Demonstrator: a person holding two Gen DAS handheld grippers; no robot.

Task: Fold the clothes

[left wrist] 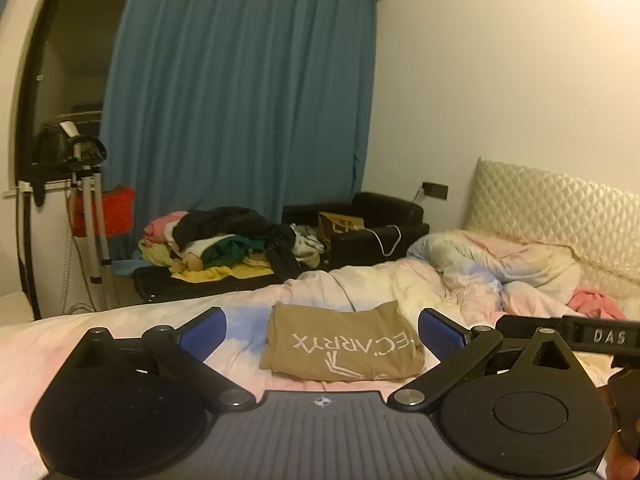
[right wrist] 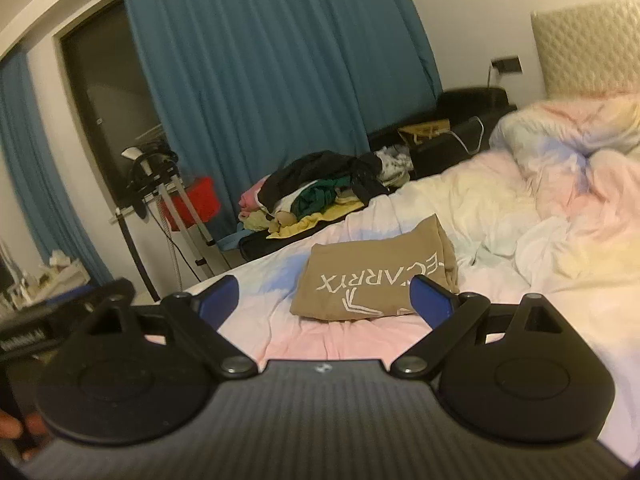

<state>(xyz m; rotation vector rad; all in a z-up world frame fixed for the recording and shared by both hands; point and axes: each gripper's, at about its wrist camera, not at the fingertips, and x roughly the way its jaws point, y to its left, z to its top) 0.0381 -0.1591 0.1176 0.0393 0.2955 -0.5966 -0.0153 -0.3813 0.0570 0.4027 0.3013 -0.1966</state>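
Left gripper (left wrist: 322, 330) jaws wide apart, empty. Right gripper (right wrist: 324, 298) likewise. Folded tan shirt (left wrist: 340, 350) flat on bed (left wrist: 80, 336), 12 o'clock of both. Left view alone: pink garment (left wrist: 596, 305) at 3 o'clock. Right view alone: second curtain (right wrist: 28, 152) at 9 o'clock.

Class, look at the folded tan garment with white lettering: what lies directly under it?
The folded tan garment lies on the pastel bedsheet, which shows all around it. Whatever is directly beneath the garment is covered and cannot be seen.
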